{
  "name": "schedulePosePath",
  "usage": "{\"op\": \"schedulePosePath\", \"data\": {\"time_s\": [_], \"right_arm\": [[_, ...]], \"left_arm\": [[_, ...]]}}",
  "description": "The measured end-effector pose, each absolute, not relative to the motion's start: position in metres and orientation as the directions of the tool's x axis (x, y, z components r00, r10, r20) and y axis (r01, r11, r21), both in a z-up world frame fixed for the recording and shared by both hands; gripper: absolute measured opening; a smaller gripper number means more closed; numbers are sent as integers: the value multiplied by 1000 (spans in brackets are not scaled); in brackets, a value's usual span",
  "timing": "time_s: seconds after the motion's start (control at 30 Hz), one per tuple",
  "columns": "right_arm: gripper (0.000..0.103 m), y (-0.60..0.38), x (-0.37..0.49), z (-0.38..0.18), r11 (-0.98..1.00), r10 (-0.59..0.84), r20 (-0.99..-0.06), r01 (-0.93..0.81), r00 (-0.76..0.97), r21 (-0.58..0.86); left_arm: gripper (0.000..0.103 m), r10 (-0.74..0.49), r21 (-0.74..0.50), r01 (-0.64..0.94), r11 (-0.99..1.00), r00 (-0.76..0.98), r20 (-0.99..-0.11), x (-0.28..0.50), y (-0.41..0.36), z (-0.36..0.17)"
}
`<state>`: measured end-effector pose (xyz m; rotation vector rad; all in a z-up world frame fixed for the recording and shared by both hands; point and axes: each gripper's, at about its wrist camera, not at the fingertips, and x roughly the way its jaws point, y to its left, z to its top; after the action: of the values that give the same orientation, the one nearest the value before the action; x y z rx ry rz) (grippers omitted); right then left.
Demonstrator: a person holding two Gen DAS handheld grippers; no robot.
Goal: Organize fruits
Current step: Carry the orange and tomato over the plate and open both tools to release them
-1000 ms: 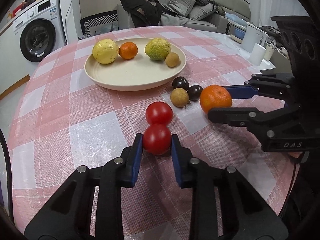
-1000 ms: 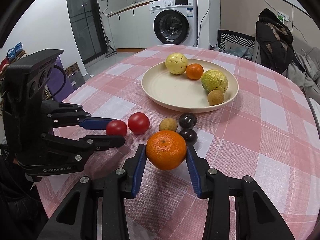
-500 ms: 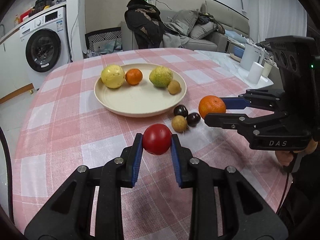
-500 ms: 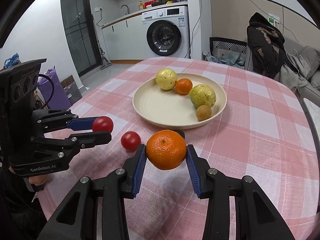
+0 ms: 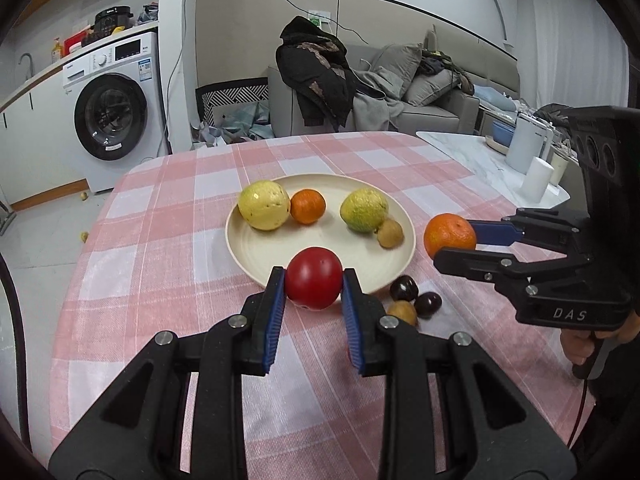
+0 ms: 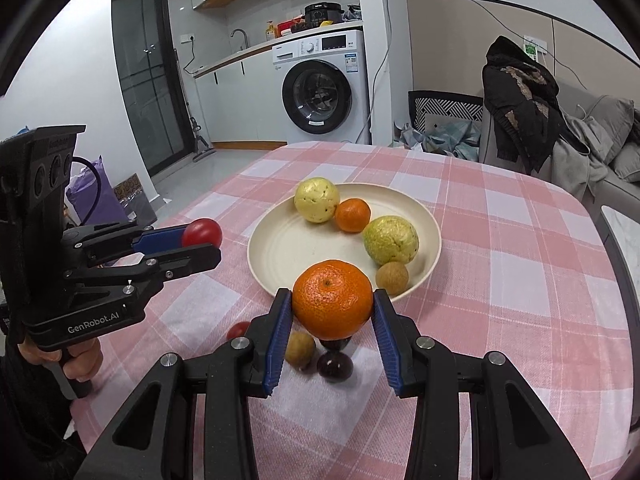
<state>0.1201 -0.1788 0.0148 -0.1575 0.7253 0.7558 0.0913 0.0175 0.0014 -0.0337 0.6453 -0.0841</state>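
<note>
Tomatoes [image 6: 202, 232] two, oranges [image 6: 332, 300] two

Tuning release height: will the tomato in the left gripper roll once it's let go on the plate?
Likely yes: the tomato is round and glossy, and the plate looks smooth. Its raised rim should probably contain it. Skin looks soft; the left gripper should release low.

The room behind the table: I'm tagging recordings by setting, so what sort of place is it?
Most likely a lived-in home, open-plan: a washing machine under a counter with a sink tap, and a sofa with clothes heaped on it.
</note>
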Motion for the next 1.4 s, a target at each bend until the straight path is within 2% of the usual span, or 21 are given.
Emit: {"op": "schedulePosePath", "data": {"time_s": [0.7,1.4], "right_arm": [[41,-163,161,-1,757,553,-678,-632,484,166],[41,-141,166,-14,757,513,-709,-645,484,107]], "left_arm": [[25,-48,-32,36,999,774,-632,151,11,-19],[25,-9,-14,0,1000,744,-668,171,21,-42]]}}
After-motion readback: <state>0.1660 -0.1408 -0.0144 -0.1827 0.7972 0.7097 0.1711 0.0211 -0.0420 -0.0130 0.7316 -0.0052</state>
